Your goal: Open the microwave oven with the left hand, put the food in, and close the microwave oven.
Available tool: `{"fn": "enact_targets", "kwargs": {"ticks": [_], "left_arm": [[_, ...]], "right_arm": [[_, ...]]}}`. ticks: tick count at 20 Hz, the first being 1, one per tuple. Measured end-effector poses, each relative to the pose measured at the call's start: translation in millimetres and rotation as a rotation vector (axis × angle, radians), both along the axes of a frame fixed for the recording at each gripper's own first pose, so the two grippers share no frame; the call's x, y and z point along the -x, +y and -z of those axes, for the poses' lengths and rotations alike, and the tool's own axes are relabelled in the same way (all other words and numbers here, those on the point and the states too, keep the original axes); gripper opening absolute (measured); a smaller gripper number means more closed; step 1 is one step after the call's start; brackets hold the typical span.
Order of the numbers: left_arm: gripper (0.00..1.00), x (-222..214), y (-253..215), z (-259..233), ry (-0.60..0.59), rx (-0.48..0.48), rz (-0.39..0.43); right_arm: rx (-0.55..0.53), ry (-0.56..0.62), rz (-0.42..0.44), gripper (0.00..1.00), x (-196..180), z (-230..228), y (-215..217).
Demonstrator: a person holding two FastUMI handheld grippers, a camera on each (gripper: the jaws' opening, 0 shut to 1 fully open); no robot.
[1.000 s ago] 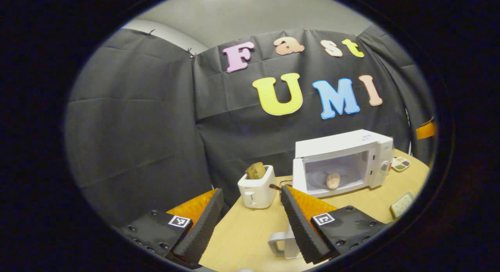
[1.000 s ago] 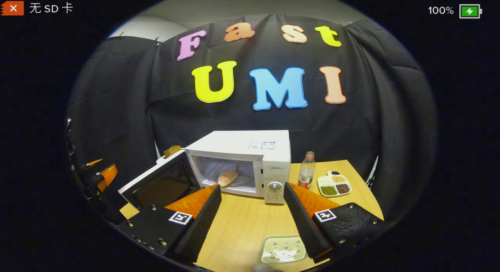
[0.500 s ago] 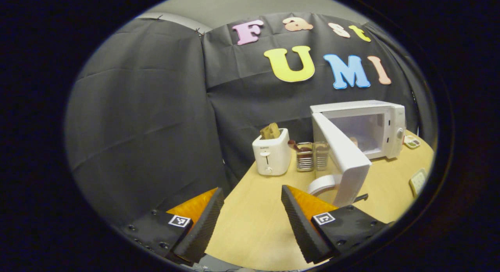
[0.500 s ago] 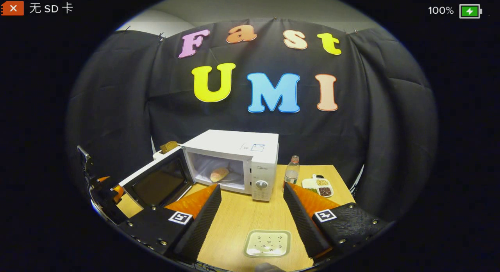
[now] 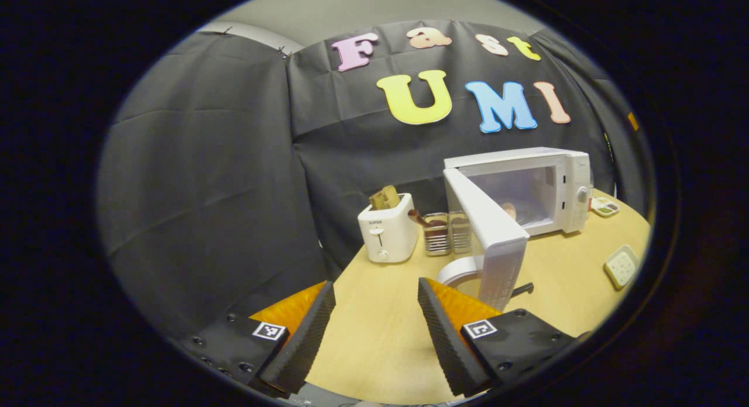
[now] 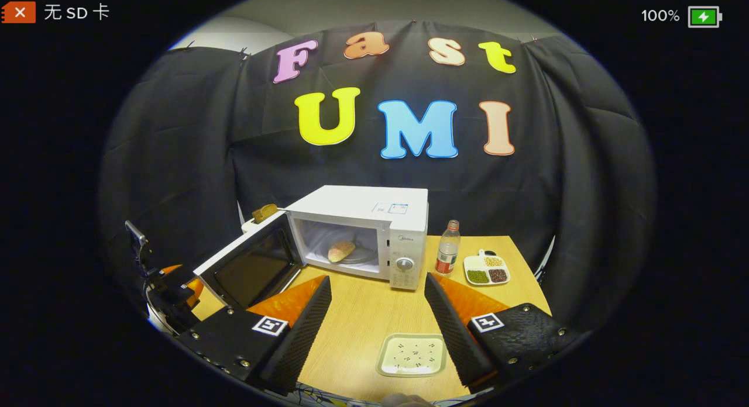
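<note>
The white microwave (image 6: 363,220) stands at the back of the wooden table (image 6: 363,319), its door (image 6: 254,266) swung wide open to the left. A brown bread roll (image 6: 341,250) lies on the turntable inside. In the left gripper view the microwave (image 5: 526,182) is at the right, its door (image 5: 491,237) nearly edge-on, with the roll (image 5: 510,210) partly hidden behind it. My left gripper (image 5: 374,284) is open and holds nothing, low over the table near the door's outer side. It also shows as the left gripper (image 6: 169,287) beside the door. My right gripper (image 6: 377,278) is open and holds nothing, in front of the microwave.
A white toaster (image 5: 386,234) with bread in it, two glass jars (image 5: 447,231) and a white roll (image 5: 462,269) stand left of the door. A bottle (image 6: 447,255) and a divided dish of beans (image 6: 485,269) sit right of the microwave. A white square plate (image 6: 412,354) lies near the front edge.
My left gripper has swung down and to the left, from facing the oven's inside to the outer side of its door. The right gripper has drawn back slightly.
</note>
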State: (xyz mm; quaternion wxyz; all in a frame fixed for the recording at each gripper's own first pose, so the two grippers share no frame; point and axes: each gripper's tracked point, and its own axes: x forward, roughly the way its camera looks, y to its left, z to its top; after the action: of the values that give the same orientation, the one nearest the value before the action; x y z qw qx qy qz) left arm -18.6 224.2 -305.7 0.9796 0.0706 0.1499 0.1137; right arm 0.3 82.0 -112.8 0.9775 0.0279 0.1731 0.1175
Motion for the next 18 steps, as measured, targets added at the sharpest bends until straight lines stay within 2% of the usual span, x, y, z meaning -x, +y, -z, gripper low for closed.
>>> {"fn": "enact_targets", "kwargs": {"ticks": [5, 7, 18], "left_arm": [[0.94, -5, -59, 5, 0.014, 0.056, 0.078], [0.95, -10, -93, 4, 0.008, 0.078, 0.139], [0.95, -52, -222, -8, -0.008, 0.059, 0.365]], "right_arm": [[-0.019, 0.016, 0.016, 0.98, 1, 4, -11], [-0.031, 0.013, 0.035, 0.98, 0, 2, -19], [-0.028, 0.038, 0.113, 0.98, 6, 9, -60]]}}
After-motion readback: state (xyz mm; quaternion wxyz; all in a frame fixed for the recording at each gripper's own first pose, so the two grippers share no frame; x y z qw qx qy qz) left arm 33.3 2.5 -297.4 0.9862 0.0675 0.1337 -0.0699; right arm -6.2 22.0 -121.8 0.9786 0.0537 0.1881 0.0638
